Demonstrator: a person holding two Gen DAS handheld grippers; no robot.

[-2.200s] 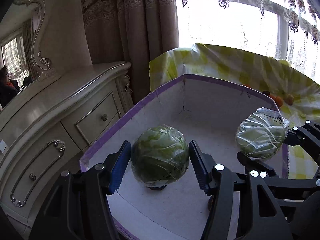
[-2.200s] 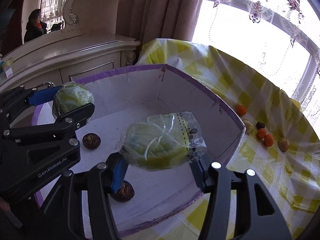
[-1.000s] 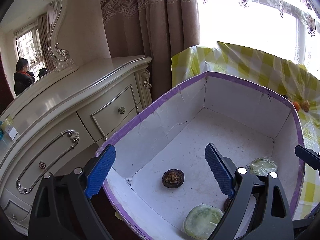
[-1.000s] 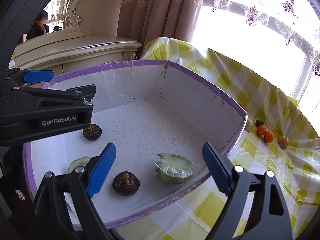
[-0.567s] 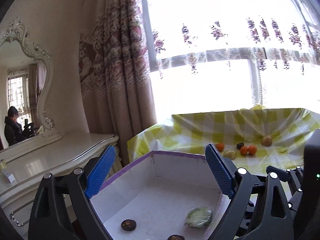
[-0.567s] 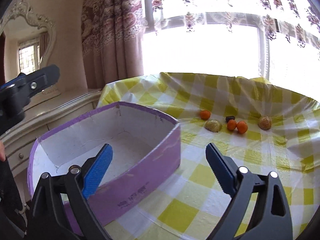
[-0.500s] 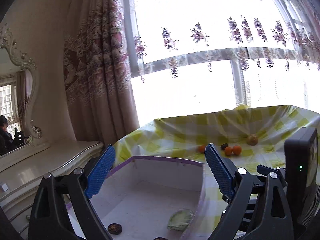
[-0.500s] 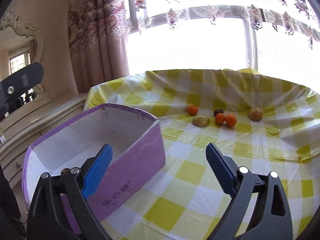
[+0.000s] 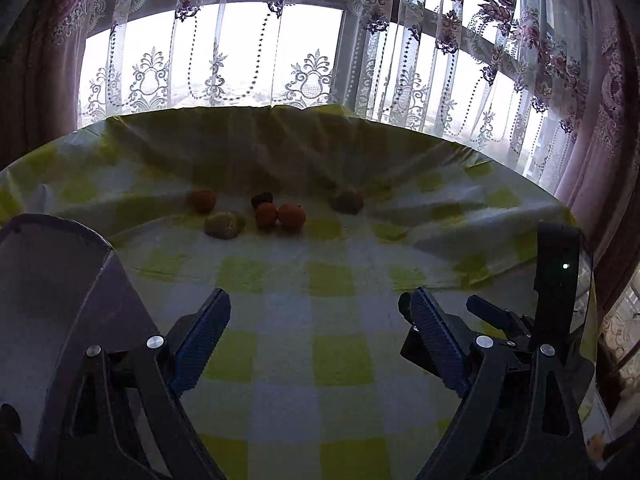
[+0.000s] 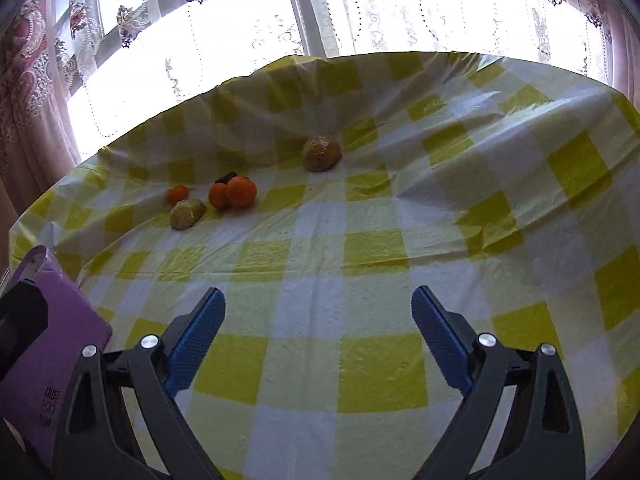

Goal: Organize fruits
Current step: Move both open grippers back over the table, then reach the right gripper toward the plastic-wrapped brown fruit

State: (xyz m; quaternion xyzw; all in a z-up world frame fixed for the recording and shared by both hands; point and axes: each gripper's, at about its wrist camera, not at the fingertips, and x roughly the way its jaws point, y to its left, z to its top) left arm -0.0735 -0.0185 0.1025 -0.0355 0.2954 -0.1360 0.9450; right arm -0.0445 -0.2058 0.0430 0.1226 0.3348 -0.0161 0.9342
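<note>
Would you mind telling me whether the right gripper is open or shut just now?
Open. The right gripper has its blue-padded fingers spread wide with only the yellow-and-white checked tablecloth showing between them; nothing is held.

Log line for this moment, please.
left claw: open, empty | right claw: open, empty | fruit cluster: on tablecloth ahead | box: left

A thin checked cloth, yellow and white, covers the bench, slightly glossy and creased into folds. The box is matt purple card. Sheer lace curtains hang at the top of the frame. Matt black plastic jaws carry ribbed blue pads and bright metal screws.
</note>
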